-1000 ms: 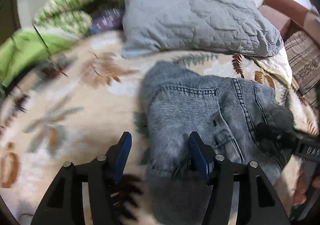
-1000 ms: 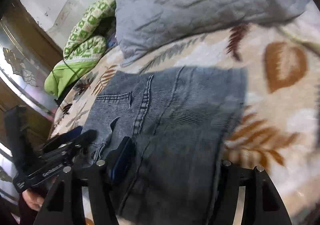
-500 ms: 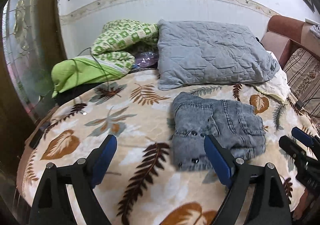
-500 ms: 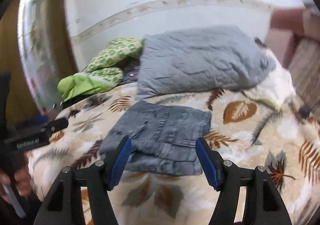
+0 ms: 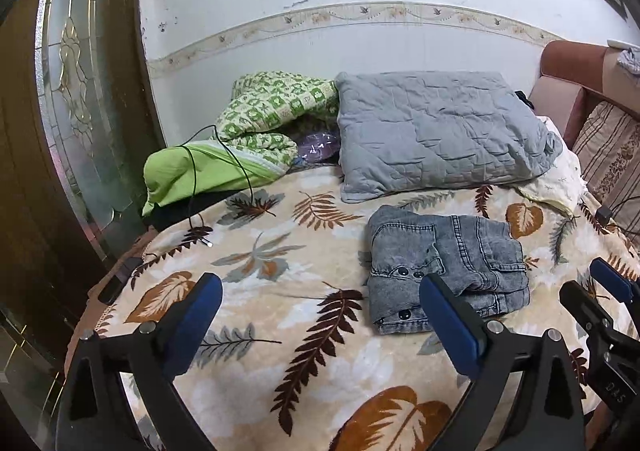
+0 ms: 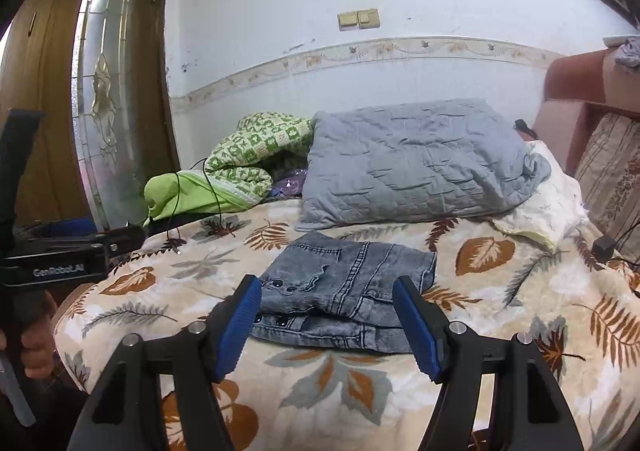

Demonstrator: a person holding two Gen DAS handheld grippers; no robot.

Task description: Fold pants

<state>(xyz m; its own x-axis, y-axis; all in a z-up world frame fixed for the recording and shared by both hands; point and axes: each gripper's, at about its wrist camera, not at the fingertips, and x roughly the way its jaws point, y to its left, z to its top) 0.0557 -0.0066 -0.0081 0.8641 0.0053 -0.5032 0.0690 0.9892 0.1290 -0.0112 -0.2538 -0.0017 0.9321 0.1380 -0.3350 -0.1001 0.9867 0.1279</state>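
Folded grey denim pants [image 5: 446, 269] resting compact on the leaf-print blanket [image 5: 256, 291], just before the grey quilted pillow [image 5: 436, 139] — likely finished. Left gripper [image 5: 320, 315] just spread wide, nothing between. Right gripper [image 6: 328, 321] parted, empty too — both held off the bundle.

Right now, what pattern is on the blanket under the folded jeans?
Cream blanket with brown and grey leaf prints; clearest in the left wrist view.
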